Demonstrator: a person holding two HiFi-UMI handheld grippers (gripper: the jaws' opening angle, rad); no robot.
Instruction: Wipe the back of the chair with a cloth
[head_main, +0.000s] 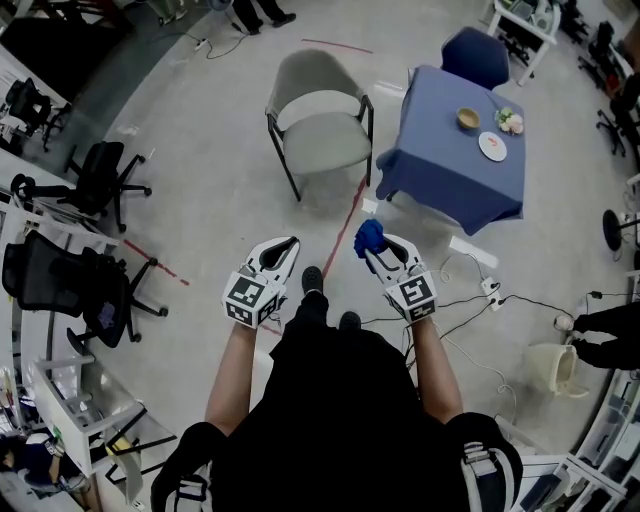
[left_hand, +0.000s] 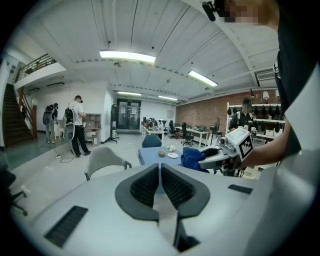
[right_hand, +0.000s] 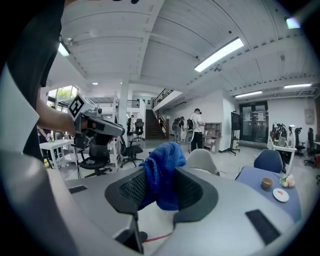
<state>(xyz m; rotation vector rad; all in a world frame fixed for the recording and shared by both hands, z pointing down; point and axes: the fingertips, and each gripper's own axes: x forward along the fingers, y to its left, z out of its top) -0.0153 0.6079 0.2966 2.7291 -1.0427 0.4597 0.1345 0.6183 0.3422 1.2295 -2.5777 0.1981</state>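
We hold the blue cloth (head_main: 368, 237) clamped in the right gripper (head_main: 375, 252); left gripper (head_main: 283, 250) closed, empty. The chair (head_main: 318, 115), upper centre, stands well apart; we judge wiping not yet begun

Bare floor (head_main: 230, 200) open from the left gripper (head_main: 285, 247) and the right gripper (head_main: 375, 252) straight up to the grey chair (head_main: 325, 140), seat side nearest. Wide free ground to the left of the chair and round behind its backrest (head_main: 312, 70). Tight on the chair's other side: a blue-draped table (head_main: 440, 150) just beside the armrest (head_main: 367, 108), only a narrow lane between them. A bowl (head_main: 467, 118) and a plate (head_main: 492, 146) on top of it. A blue chair (head_main: 477, 55) against the table's far corner. Cables (head_main: 462, 300) and a power strip (head_main: 491, 287) strewn over the floor to the right, a pale bin (head_main: 553, 368) beyond them. Black office chairs (head_main: 100, 178) well apart on the left.
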